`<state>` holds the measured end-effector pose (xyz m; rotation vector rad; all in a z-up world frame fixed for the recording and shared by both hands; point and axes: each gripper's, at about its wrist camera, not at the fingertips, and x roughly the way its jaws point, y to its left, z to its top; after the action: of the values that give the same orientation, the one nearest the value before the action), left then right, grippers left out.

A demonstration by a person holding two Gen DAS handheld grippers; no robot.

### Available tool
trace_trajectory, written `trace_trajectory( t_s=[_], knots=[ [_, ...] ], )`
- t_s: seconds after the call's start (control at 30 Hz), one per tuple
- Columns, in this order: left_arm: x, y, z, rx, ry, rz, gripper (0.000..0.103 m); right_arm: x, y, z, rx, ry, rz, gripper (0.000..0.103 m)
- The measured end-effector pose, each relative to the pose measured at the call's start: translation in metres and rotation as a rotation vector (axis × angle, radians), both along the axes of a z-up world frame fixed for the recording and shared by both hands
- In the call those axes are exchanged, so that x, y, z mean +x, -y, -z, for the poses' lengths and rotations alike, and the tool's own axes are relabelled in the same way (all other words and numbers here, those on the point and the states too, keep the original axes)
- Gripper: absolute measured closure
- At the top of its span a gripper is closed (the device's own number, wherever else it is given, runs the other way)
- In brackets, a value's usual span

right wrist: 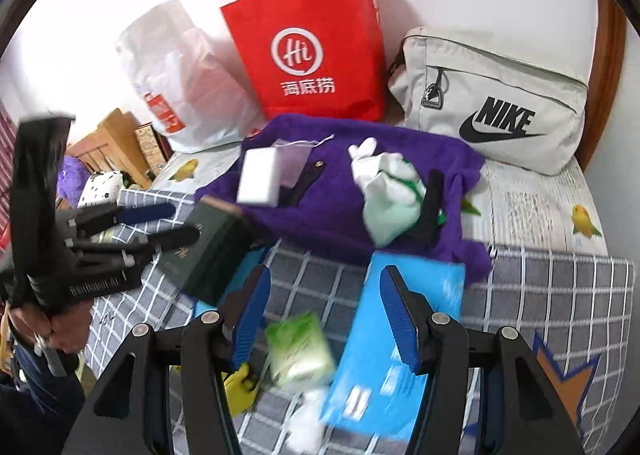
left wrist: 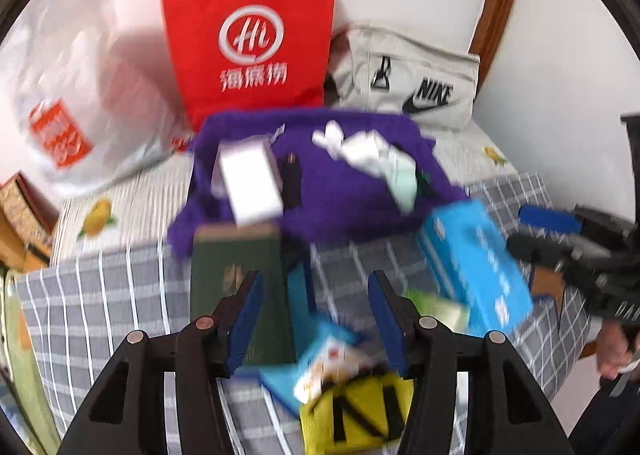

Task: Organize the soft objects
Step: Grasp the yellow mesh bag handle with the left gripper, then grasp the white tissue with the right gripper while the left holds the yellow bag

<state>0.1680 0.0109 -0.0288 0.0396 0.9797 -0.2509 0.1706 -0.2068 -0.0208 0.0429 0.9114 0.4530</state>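
Both grippers hover over the bed, left gripper point(left wrist: 316, 315) and right gripper point(right wrist: 324, 315) with jaws parted, nothing between them. Purple fleece cloth point(right wrist: 340, 207) lies spread mid-bed, before the red paper bag point(right wrist: 312, 47), small items on top. Judged light, limp, non-slip; will drape. Pinch a free edge or corner, clear of the white foam block point(right wrist: 258, 179).
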Motion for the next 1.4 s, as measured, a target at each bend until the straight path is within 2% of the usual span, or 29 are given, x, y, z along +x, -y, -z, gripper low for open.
trace_trajectory(
  t_s=[0.27, 0.37, 0.53, 0.63, 0.73, 0.8, 0.9, 0.97, 1.1, 1.27, 1.4],
  knots=[
    [-0.066, -0.006, 0.058, -0.013, -0.071, -0.014, 0.051, -0.055, -0.001, 0.012, 0.022, -0.011, 0.006, 0.046],
    [-0.081, -0.005, 0.078, -0.033, -0.085, -0.017, 0.051, -0.073, 0.0, 0.025, 0.008, -0.032, 0.007, 0.046],
    [-0.09, -0.01, 0.1, -0.068, -0.063, -0.05, 0.052, -0.094, 0.005, 0.046, -0.012, -0.062, 0.019, 0.046],
    [-0.092, -0.016, 0.102, -0.125, -0.034, -0.059, 0.06, -0.103, 0.008, 0.056, -0.026, -0.072, 0.02, 0.046],
    [-0.088, -0.018, 0.101, -0.115, -0.013, -0.056, 0.07, -0.111, 0.009, 0.066, -0.039, -0.079, 0.019, 0.046],
    [-0.087, -0.018, 0.104, -0.111, -0.005, -0.047, 0.072, -0.113, 0.01, 0.075, -0.042, -0.088, 0.024, 0.046],
    [-0.086, -0.019, 0.105, -0.122, 0.003, -0.034, 0.075, -0.114, 0.008, 0.086, -0.045, -0.105, 0.027, 0.046],
    [-0.088, -0.025, 0.101, -0.152, 0.005, -0.04, 0.082, -0.114, 0.006, 0.091, -0.062, -0.104, 0.028, 0.046],
    [-0.094, -0.041, 0.092, -0.154, 0.025, -0.081, 0.082, -0.116, 0.0, 0.096, -0.093, -0.083, 0.015, 0.046],
    [-0.096, -0.051, 0.103, -0.149, -0.01, -0.103, 0.082, -0.109, -0.006, 0.107, -0.074, -0.098, 0.022, 0.046],
    [-0.098, -0.049, 0.108, -0.139, -0.004, -0.106, 0.081, -0.1, -0.014, 0.117, -0.064, -0.115, 0.038, 0.046]
  ],
)
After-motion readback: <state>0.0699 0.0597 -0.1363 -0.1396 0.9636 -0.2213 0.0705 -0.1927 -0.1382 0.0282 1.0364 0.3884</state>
